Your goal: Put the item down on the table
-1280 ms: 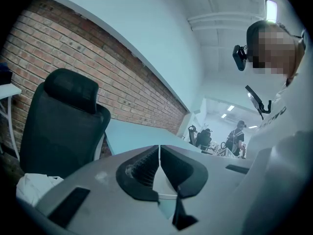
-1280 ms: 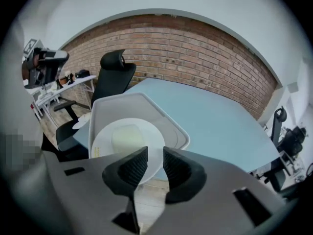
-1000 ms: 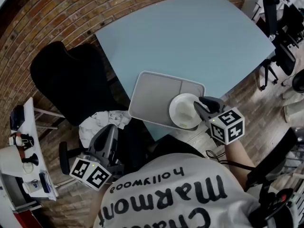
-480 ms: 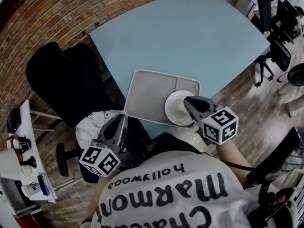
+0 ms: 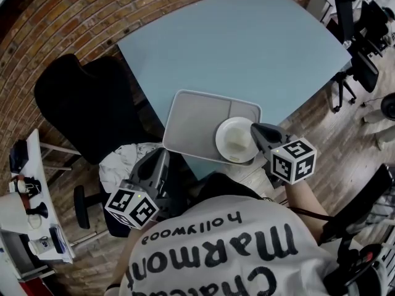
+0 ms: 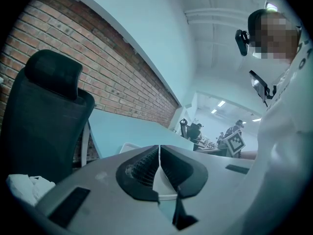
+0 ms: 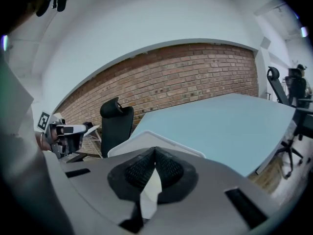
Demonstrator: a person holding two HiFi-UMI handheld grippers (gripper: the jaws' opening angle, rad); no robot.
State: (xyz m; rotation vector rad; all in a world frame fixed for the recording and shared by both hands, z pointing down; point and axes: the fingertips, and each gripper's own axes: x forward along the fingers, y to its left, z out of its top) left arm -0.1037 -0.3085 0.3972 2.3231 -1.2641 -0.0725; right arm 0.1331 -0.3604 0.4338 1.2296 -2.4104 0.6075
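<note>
Head view: the pale blue table (image 5: 247, 48) fills 12 o'clock, with a black chair (image 5: 86, 103) at 9. The tray (image 5: 191, 125) already lies on the table's 6 o'clock edge, and the plate (image 5: 233, 142) sits in its right compartment. The right gripper (image 5: 255, 130), clenched on nothing, sits at the plate's 3 o'clock rim. The left gripper (image 5: 162, 159), also clenched and empty, hangs idle at 7, so the placing looks done.

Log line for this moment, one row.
right gripper: shut on plate rim | plate: in tray right section | left gripper: shut, empty, near tray corner
</note>
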